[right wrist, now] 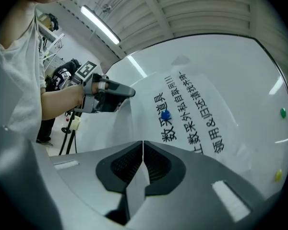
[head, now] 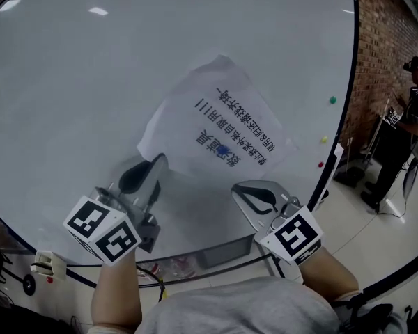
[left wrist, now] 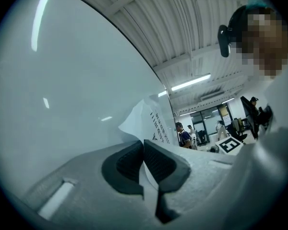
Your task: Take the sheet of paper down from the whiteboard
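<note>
Clamping is confirmed on both tools. The left gripper has its jaws together on the sheet of paper, whose edge rises out from between the dark pads and shows again as a white strip below them. The right gripper likewise has its jaws pressed together on the same sheet, with a narrow white fold caught between its pads.

In the head view the sheet of paper is up on the whiteboard, tilted and creased, with its printed lines running diagonally. A blue magnet sits on the sheet among the print. The lower part of the sheet bows away from the board toward the two tools. The left gripper holds the lower left edge and the right gripper holds the lower right edge.

The right gripper view shows the blue magnet on the print, with the left gripper closed at the far edge of the sheet of paper.

A green magnet, a yellow magnet and a red magnet sit on the bare board to the right of the sheet, apart from it. A brick wall stands beyond the board's right edge, and a person stands near it.
</note>
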The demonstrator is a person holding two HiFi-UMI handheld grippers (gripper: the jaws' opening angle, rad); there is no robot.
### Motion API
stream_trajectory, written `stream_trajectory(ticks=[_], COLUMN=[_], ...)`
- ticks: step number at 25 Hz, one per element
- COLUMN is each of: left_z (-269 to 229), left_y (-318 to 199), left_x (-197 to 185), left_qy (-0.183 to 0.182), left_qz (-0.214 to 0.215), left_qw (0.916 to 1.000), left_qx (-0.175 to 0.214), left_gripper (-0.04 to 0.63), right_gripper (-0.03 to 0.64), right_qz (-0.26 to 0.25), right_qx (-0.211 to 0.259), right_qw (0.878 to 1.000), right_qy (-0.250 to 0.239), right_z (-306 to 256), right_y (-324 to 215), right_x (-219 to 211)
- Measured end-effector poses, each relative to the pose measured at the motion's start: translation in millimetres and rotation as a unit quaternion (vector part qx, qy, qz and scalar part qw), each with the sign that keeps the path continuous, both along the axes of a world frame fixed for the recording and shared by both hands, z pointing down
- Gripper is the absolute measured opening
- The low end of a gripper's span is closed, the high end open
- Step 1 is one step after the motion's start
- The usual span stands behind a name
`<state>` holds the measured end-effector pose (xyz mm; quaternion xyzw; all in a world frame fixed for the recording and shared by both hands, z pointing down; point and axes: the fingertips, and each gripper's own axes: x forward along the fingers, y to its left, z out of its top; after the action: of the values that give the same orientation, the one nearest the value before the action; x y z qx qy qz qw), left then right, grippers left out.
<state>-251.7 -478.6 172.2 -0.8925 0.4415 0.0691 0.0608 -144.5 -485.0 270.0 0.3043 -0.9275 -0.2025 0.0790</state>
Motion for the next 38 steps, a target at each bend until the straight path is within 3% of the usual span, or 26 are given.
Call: stream_trajectory(ticks=[7,11,15,20,26,34,38], left_z=[-0.7,0.0,1.7,5.2,11.0,11.2,29.0], left_y=[-1.2,0.8,2.3,-0.7,-0.2,-3.4,10.6], left_x=[0.2,1.7,2.7,0.2,1.5,-3.6,-31.9], left_qy=[0.006,0.016,0.021,0.024,0.024,0.037,0.063], left_qz=[0.016,0.022,0.027,0.027,0.02,-0.039,-0.053], left_qw=[0.9999,0.9996,0.9994,0.9993,0.9992,0.9962,0.9926], left_qx=[-0.003,-0.005,-0.005,-0.013,-0.026,-0.069,-0.088], left_gripper=[0.002,0.002,0.002,0.002,0.002,0.002,0.002], right_gripper=[0.086,0.087,0.075,0.074,0.077,0.077,0.077], right_qz=[0.05,0.096,0.135,0.151,0.138,0.128,0.128], right_qx=[0.105,0.15,0.184,0.189,0.169,0.151,0.15], right_qw=[0.993,0.984,0.973,0.97,0.976,0.98,0.98], right_qy=[-0.009,0.026,0.015,0.015,0.016,-0.001,-0.002], right_z=[-60.2,-60.8,-63.4,-65.2,-66.9,-91.8,-89.0], right_y=[-22.0,-29.6,-32.5,-35.3,-36.3,-52.9,-48.9], right_x=[-12.4,-16.3,-16.1,-16.4,-10.3,38.1,30.9])
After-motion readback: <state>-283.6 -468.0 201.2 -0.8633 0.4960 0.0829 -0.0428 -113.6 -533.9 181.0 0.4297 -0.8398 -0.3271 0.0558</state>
